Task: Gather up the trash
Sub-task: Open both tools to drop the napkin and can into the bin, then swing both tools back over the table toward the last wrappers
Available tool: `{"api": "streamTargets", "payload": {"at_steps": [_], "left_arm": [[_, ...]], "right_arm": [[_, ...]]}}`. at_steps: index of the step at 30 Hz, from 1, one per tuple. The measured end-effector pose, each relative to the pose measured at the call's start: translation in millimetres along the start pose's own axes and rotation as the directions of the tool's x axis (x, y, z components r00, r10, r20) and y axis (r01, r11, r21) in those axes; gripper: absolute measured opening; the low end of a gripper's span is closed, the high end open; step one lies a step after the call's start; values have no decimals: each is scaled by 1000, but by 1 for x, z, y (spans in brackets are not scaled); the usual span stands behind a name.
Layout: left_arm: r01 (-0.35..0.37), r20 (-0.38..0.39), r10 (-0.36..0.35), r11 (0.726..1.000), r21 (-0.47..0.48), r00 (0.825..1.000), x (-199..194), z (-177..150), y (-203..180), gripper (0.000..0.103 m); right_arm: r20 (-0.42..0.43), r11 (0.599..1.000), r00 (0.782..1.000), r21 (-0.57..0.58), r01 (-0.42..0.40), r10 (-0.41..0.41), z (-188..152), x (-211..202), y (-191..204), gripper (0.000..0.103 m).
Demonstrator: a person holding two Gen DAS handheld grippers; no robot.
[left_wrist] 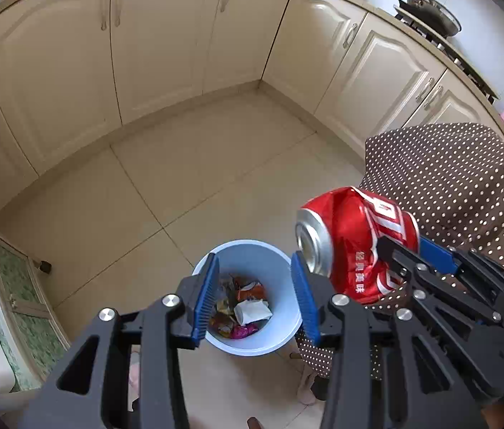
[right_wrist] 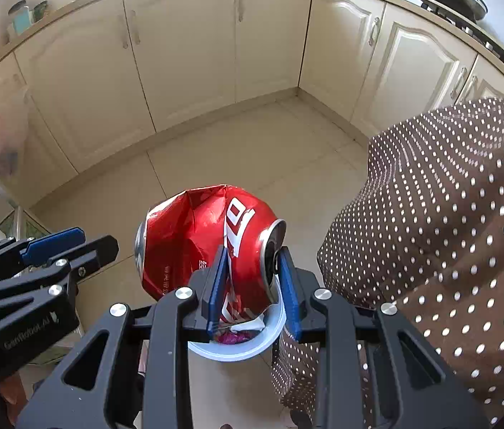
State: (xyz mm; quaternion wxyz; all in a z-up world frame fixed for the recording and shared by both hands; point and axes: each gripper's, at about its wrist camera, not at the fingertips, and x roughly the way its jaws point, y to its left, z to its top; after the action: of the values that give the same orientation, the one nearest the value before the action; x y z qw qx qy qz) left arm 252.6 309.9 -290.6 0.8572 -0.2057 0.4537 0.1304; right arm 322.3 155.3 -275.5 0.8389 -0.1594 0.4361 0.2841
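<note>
I had the left tool (left_wrist: pixel 252 293) hanging over the pale blue bin (left_wrist: pixel 280 336), its blue pads spread about halfway and nothing between them; the bin's mouth sat straight ahead of the tips, wrappers (left_wrist: pixel 241 304) and scrap paper lying inside. The bin's rim ran close under both pads. Ahead of the tool the tiled floor (left_wrist: pixel 180 186) lay bare right up to the cream cabinet doors (left_wrist: pixel 159 43), which wrapped round in a corner, so there was plenty of room forward. To its right I had a crowded side: the right tool (left_wrist: pixel 400 250) reached in there, and behind it a brown cloth with white dots (left_wrist: pixel 448 178) draped down towards the floor.

On the right tool's own camera, the pads were clamped on the red can (right_wrist: pixel 198 243), jaws narrowly set, gripping it near its silver top end. The can was badly crushed, creased along its upper side, lying sideways with white lettering across the red. It hung above the bin (right_wrist: pixel 248 352), just beyond the tool's tips. The dotted cloth (right_wrist: pixel 448 232) pressed close on the right, the left tool (right_wrist: pixel 84 243) close on the left.
</note>
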Motion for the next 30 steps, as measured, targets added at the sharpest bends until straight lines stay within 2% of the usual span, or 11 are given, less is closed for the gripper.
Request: {"api": "streamTargets", "payload": {"at_steps": [4,6,9,16,23,30], "left_arm": [[1,17,-1,1000,-2,1000,-9,3,-3,41],[4,24,-4,1000,2,1000,-13,5,-6,41],[5,39,-5,1000,12,999,-22,6,-12,41],[45,102,-53,996,79,993,-62,14,-45,43],[84,192,-120,979,187,974,-120,22,-108,45],[140,228,-220,937,321,948,-167,16,-198,48]], "right_arm": [[20,1000,1000,-4,-1,1,6,-6,2,30],[30,1000,1000,-5,3,-3,6,-11,2,36],[47,1000,999,-5,5,-5,5,-25,0,37],[142,1000,990,17,20,-23,8,-89,-23,38],[267,996,961,73,58,-75,2,-170,-65,40],[348,982,924,155,113,-161,-23,-245,-133,45]]}}
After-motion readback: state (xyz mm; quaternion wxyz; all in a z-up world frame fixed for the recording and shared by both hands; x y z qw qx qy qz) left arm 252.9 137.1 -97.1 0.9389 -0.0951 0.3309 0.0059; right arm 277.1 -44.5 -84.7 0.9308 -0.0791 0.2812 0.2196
